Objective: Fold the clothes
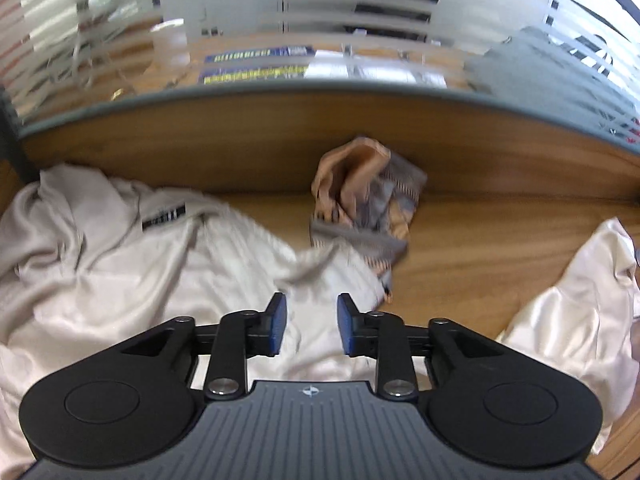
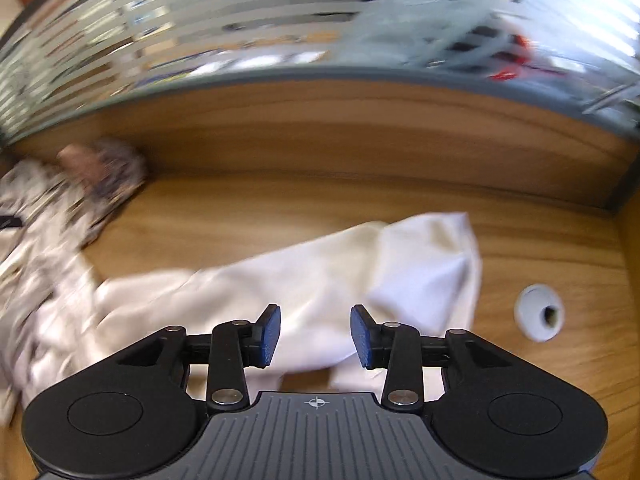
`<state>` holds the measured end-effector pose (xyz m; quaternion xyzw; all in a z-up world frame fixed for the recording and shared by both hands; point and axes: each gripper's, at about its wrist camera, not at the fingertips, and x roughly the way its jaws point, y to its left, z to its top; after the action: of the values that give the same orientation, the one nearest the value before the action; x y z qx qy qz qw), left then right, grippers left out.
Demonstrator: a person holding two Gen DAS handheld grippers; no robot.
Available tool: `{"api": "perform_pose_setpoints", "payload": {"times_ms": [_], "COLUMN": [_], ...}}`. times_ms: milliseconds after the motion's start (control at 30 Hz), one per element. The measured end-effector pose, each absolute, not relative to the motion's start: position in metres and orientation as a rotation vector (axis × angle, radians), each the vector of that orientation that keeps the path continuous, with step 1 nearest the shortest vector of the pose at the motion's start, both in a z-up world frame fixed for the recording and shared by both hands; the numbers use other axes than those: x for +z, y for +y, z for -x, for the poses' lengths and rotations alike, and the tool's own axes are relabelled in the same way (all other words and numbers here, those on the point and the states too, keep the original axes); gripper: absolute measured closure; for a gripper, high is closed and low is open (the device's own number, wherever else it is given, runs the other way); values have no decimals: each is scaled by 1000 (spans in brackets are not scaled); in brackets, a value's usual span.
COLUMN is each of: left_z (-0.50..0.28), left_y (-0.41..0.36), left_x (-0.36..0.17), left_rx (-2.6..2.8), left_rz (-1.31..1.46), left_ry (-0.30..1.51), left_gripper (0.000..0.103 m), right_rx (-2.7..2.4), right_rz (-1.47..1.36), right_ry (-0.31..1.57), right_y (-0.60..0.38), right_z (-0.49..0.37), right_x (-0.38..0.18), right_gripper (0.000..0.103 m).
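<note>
Both grippers, left (image 1: 312, 326) and right (image 2: 315, 335), hover with jaws wide, empty; the rumpled shirt (image 1: 120, 280) could bunch if pinched mid-cloth.

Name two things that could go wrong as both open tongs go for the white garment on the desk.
1. The patterned cloth overlaps the white garment just ahead of the left tongs; both could get pinched together.
2. Below the right tongs the garment looks doubled over, so they may catch only one layer and the fold could come out uneven.

Left gripper (image 1: 312, 324) jaws apart over cream garment (image 1: 120, 280); patterned cloth (image 1: 364, 200) beyond.
</note>
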<state>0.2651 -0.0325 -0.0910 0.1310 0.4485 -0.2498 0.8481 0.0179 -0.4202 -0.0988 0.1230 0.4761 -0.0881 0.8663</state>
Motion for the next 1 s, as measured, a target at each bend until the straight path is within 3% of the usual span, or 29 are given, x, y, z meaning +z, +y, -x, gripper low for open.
{"api": "perform_pose_setpoints", "payload": {"times_ms": [333, 500, 567, 667, 800, 833, 900, 933, 967, 1000], "left_z": [-226, -212, -209, -206, -205, -205, -205, -205, -205, -205], "left_y": [0, 17, 22, 28, 32, 33, 34, 34, 33, 31], "left_x": [-111, -124, -127, -135, -142, -144, -144, -143, -139, -133], "left_rx": [-497, -461, -450, -442, -432, -430, -428, -428, -423, -417], "left_rz": [-277, -264, -250, -214, -145, -128, -97, -88, -93, -104], "left_ry": [1027, 1070, 1083, 1113, 1154, 1165, 1174, 1176, 1165, 1150], "left_gripper": [55, 42, 32, 31, 31, 32, 48, 75, 82, 83], "right_rx": [119, 193, 196, 196, 213, 219, 232, 233, 227, 219], "right_rz": [-256, -201, -154, -97, -40, -24, 18, 41, 58, 70], "right_ry": [1033, 1090, 1104, 1126, 1152, 1157, 1158, 1158, 1164, 1169], "right_y": [-325, -284, -273, -263, -253, -250, -244, -242, -242, -242], "right_z": [9, 14, 12, 9, 5, 5, 5, 4, 4, 3], "right_x": [-117, -137, -144, -155, -169, -172, -177, -178, -178, -177], "right_gripper": [60, 46, 40, 33, 33, 33, 36, 54, 79, 81]}}
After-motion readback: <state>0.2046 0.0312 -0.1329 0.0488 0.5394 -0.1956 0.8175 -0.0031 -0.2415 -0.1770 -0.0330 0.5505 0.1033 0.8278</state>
